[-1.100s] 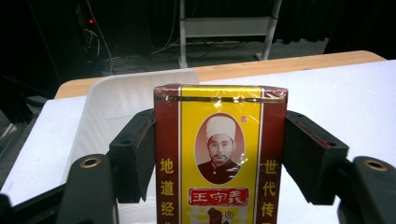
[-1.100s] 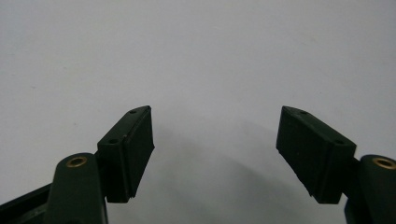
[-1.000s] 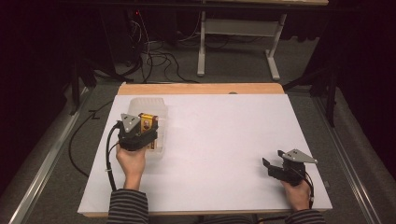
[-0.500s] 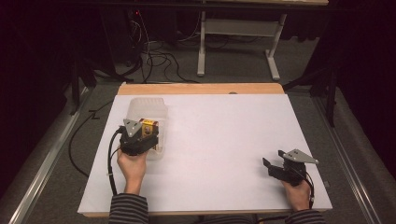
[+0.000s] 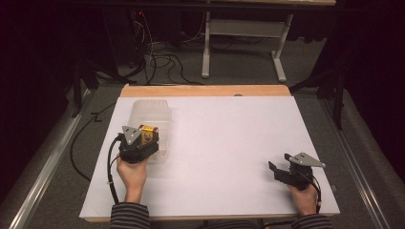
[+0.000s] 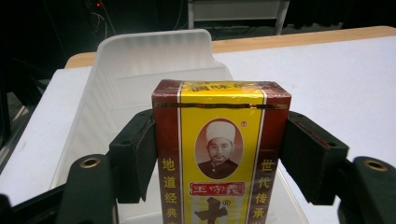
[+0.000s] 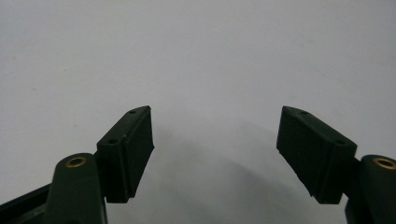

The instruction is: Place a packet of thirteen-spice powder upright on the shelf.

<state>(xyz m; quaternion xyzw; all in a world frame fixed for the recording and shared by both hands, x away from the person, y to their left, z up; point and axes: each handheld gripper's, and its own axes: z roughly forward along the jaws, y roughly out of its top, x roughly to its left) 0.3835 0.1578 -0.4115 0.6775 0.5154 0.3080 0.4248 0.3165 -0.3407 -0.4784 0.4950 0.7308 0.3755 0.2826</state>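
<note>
A red and yellow carton [image 6: 219,154] with a portrait and Chinese print stands upright between the jaws of my left gripper [image 6: 217,161], which is shut on its two sides. In the high view this carton [image 5: 149,133] and the left gripper [image 5: 147,139] are over the near end of a clear plastic tub [image 5: 152,110] at the table's left. The tub [image 6: 154,60] stretches away behind the carton. My right gripper [image 5: 275,171] rests at the near right of the table, open, with bare white surface between its jaws [image 7: 215,140].
The white tabletop [image 5: 229,133] has a wooden strip along its far edge [image 5: 205,90]. Beyond it on the floor stand a white metal frame [image 5: 243,28] and loose cables [image 5: 157,57]. Dark rails run along both sides of the table.
The left gripper with the carton has drifted slightly toward the near edge of the tub. The right gripper has stayed where it was.
</note>
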